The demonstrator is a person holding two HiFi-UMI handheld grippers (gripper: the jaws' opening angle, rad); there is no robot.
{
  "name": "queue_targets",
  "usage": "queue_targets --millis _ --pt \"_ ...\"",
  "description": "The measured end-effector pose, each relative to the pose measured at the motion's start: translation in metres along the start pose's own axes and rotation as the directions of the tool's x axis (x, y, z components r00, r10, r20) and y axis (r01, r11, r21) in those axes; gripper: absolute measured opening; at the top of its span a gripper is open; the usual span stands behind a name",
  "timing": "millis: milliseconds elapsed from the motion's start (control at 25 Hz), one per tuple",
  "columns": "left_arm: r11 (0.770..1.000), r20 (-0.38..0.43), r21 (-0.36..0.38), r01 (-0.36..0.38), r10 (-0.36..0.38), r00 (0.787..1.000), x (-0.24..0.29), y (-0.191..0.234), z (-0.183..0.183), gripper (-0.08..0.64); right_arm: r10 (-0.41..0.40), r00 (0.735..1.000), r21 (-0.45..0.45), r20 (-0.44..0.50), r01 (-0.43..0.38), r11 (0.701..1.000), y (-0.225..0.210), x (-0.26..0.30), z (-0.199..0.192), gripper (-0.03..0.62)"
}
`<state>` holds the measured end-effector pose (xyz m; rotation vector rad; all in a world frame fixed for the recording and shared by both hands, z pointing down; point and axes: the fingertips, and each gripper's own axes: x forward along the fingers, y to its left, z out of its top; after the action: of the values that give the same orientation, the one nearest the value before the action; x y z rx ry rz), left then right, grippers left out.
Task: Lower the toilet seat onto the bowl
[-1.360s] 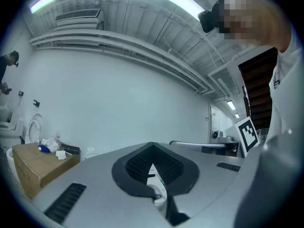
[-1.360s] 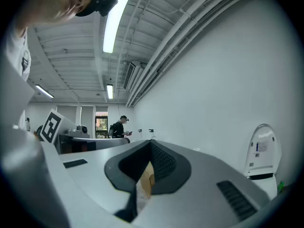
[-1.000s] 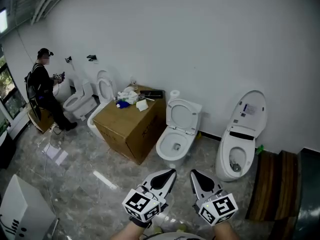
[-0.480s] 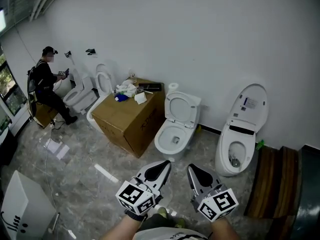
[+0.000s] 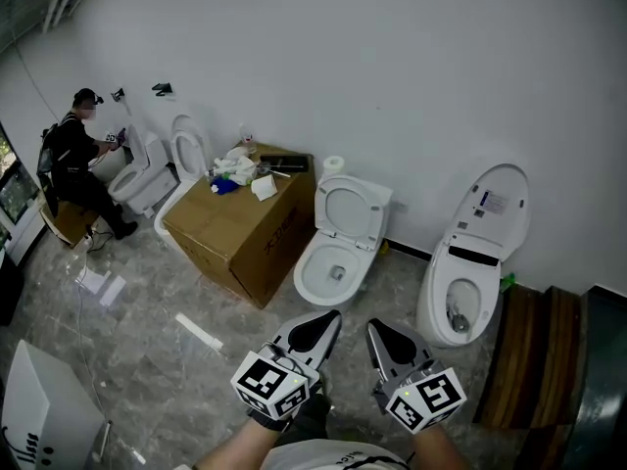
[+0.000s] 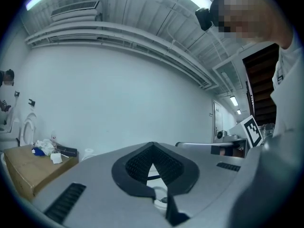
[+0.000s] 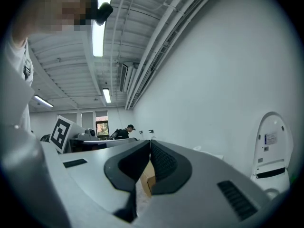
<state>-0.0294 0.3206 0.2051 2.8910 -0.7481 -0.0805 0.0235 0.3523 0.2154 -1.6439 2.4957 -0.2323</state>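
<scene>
A white toilet (image 5: 331, 270) stands by the wall with its seat (image 5: 350, 210) raised, leaning back against the wall. To its right a second white toilet (image 5: 454, 304) has its lid (image 5: 496, 210) upright. My left gripper (image 5: 328, 319) and right gripper (image 5: 378, 329) are side by side low in the head view, short of both toilets and touching neither. Both are shut with nothing held. In the left gripper view the left gripper (image 6: 152, 144) has its jaws meeting at the tips. The right gripper (image 7: 149, 142) shows the same in its own view.
A large cardboard box (image 5: 241, 235) with rags and small items on top stands left of the middle toilet. A person (image 5: 71, 163) works at more toilets (image 5: 139, 176) far left. Wooden boards (image 5: 533, 360) lie at the right. A white panel (image 5: 39, 409) stands at bottom left.
The head view has swung a little to the right, so the box and the far-left person sit further left. Both grippers stay shut and low in the frame.
</scene>
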Motion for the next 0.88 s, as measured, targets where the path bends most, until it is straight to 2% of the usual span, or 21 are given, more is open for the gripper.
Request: queue_targets --millis 560,880 --pt "0.997 -0.049 0.025 0.078 -0.076 0.996 0.137 0.188 0.009 0.009 -0.106 0.994 0.010 -0.036 0.106 0.994 -0.111 0.204 -0.001 0.015" --pt "0.995 -0.061 -0.005 0.096 -0.096 0.994 0.182 0.263 0.003 0.008 -0.144 0.988 -0.003 -0.057 0.144 0.990 -0.149 0.278 -0.005 0.017"
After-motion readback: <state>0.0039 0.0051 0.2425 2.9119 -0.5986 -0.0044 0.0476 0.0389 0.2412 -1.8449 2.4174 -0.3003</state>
